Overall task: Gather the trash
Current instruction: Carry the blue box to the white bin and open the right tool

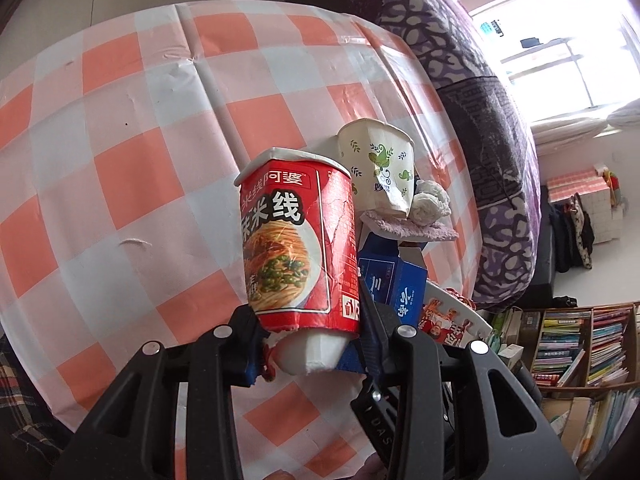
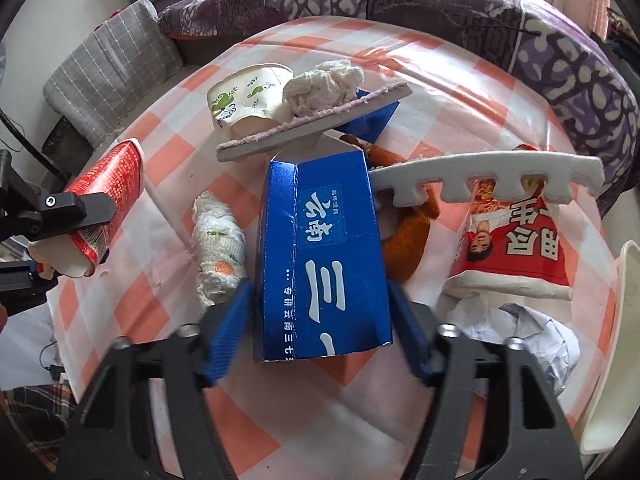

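A red instant-noodle cup [image 1: 296, 240] hangs above the checked tablecloth [image 1: 120, 120], its white base toward the camera, with my left gripper [image 1: 308, 308] shut on its lower part. The same cup [image 2: 108, 196] appears at the left of the right wrist view. A blue carton [image 2: 324, 240] lies in the trash pile, and my right gripper [image 2: 322, 284] has its blue pads against the carton's two long sides. The carton [image 1: 400, 284] sits just right of the held cup in the left wrist view.
The pile holds a dented green-patterned paper cup [image 2: 244, 96], crumpled tissue [image 2: 324, 84], a foam slab [image 2: 312, 120], a notched white foam strip [image 2: 488, 176], a second red cup [image 2: 516, 248], rolled tissue [image 2: 218, 248] and crumpled paper [image 2: 532, 336]. A purple-covered sofa [image 1: 500, 140] borders the table.
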Available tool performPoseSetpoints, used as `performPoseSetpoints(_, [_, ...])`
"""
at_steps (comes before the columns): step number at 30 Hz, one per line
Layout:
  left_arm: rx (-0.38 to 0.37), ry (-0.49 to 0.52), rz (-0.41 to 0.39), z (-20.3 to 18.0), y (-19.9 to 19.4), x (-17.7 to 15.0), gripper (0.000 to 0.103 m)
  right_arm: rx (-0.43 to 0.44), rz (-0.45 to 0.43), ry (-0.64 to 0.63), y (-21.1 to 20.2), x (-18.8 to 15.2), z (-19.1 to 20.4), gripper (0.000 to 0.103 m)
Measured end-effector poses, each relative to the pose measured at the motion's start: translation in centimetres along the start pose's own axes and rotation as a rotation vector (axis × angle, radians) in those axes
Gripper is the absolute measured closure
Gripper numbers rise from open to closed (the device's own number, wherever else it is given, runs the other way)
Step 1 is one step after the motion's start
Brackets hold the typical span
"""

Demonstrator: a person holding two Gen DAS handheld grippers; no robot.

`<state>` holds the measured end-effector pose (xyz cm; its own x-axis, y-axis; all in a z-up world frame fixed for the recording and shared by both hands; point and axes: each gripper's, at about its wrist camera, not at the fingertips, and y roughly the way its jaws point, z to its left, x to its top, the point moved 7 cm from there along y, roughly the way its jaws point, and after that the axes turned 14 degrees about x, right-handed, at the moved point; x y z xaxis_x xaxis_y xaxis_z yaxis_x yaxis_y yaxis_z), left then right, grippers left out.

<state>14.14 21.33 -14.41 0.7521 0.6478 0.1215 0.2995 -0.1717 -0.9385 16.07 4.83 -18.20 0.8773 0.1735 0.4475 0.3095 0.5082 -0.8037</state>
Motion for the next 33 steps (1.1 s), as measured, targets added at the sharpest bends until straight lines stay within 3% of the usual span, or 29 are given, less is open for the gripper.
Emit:
performPoseSetpoints(19, [0.050,0.113,-0.145,-2.2,-2.5,-0.7,0.064,0.035,-0.182,-0.008,-7.8,0.7,-0.1,0.065])
performPoseSetpoints(33, [0.053,0.197,-0.194,-5.7,-3.5,-2.7,0.064,0.033,-0.290,-0.024,-13.0,0.5,-1.6,0.086])
